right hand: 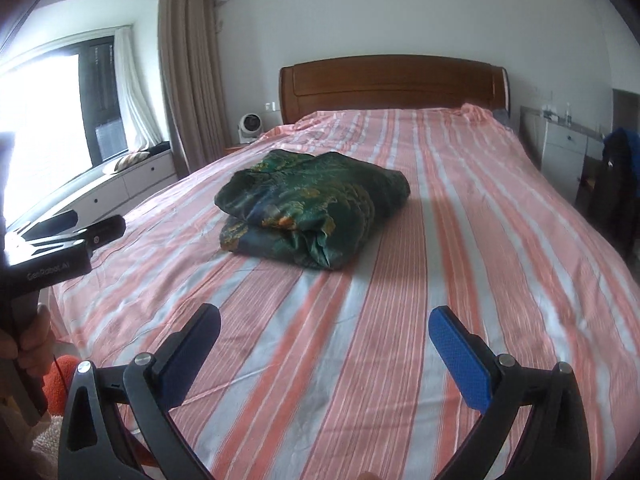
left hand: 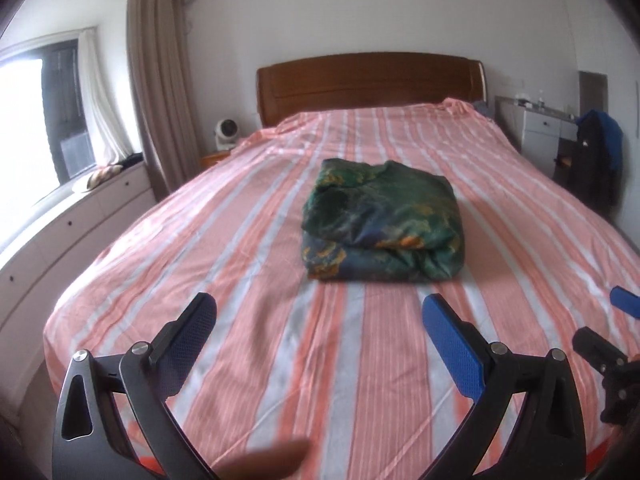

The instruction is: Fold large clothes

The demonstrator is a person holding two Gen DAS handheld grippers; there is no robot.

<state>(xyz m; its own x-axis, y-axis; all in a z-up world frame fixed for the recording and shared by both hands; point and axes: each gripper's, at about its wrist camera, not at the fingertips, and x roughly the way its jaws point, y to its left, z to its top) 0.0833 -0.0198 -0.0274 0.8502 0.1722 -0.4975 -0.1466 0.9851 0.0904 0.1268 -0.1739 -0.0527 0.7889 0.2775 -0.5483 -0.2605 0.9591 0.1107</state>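
A dark green patterned garment [left hand: 382, 222] lies folded into a thick bundle in the middle of the bed; it also shows in the right wrist view [right hand: 312, 210]. My left gripper [left hand: 318, 312] is open and empty, held above the sheet short of the bundle. My right gripper [right hand: 324, 326] is open and empty, also above the sheet near the foot of the bed. In the left wrist view the right gripper's fingers [left hand: 626, 302] show at the right edge. In the right wrist view the left gripper's body [right hand: 60, 240] shows at the left edge.
The bed [left hand: 248, 264] has a pink, orange and white striped sheet and a wooden headboard [left hand: 372, 84]. White drawers [left hand: 80, 216] run under the window on the left. A small fan [left hand: 226, 134] stands by the bed. A cabinet and hanging clothes [left hand: 596, 160] stand on the right.
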